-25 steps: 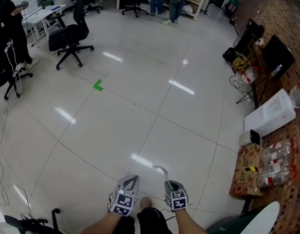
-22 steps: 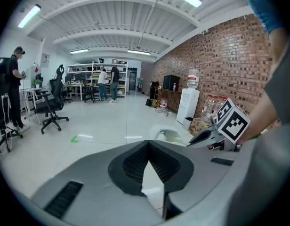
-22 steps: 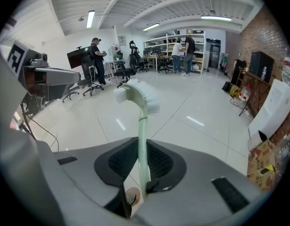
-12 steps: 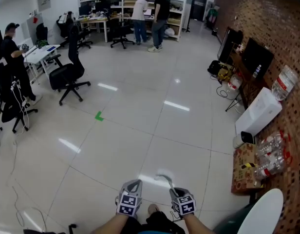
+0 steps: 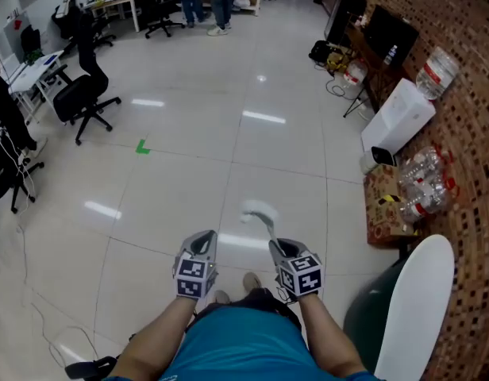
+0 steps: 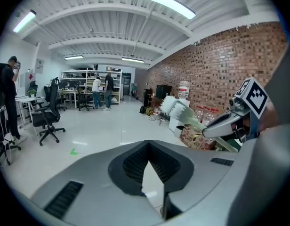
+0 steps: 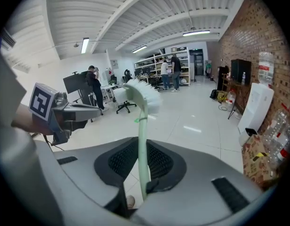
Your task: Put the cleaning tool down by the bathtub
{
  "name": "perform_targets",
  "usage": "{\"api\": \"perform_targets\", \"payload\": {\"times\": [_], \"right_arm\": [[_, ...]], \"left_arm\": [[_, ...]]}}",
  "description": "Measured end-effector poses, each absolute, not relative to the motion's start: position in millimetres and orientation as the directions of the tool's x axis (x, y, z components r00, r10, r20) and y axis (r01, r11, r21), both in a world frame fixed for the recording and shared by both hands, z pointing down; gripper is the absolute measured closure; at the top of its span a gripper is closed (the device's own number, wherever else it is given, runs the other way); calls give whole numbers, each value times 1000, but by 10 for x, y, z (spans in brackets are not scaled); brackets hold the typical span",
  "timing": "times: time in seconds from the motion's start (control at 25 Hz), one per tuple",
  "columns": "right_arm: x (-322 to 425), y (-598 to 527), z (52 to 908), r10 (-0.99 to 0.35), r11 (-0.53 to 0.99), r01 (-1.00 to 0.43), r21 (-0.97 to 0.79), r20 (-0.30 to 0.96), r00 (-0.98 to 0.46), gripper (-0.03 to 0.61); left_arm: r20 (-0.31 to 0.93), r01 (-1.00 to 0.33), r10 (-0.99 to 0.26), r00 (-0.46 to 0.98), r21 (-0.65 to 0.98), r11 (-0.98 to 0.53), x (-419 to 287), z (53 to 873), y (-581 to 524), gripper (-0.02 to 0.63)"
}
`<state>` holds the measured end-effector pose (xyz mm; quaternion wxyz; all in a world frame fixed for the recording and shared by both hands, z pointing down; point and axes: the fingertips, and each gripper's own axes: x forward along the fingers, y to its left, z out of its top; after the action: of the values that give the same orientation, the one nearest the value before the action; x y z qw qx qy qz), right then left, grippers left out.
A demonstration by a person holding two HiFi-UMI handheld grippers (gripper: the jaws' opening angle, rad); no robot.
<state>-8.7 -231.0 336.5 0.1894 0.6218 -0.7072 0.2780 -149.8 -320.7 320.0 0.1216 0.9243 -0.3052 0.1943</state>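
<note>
Both grippers at lower centre of head view, side by side, apart, marker cubes facing up. left gripper (image 5: 203, 244): jaws together, tips meeting, nothing between. right gripper (image 5: 280, 250): jaws clamped on thin handle of cleaning brush (image 7: 140, 140), brush head out past tips. Both point forward, tilted down. Bare forearms (image 5: 161, 336) enter from bottom edge, converging slightly toward grippers.

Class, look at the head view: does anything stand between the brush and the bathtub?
Nothing visible does. The right gripper holds the brush, and only bare floor lies between it and the bathtub at its right.
</note>
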Motion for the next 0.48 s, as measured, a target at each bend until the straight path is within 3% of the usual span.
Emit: {"api": "perform_targets", "payload": {"times": [0.48], "right_arm": [[-175, -1587, 2979, -789, -10, -985, -173, 607, -99, 512]], "left_arm": [[391, -506, -434, 811, 98, -857, -1219, 2812, -2593, 615]]}}
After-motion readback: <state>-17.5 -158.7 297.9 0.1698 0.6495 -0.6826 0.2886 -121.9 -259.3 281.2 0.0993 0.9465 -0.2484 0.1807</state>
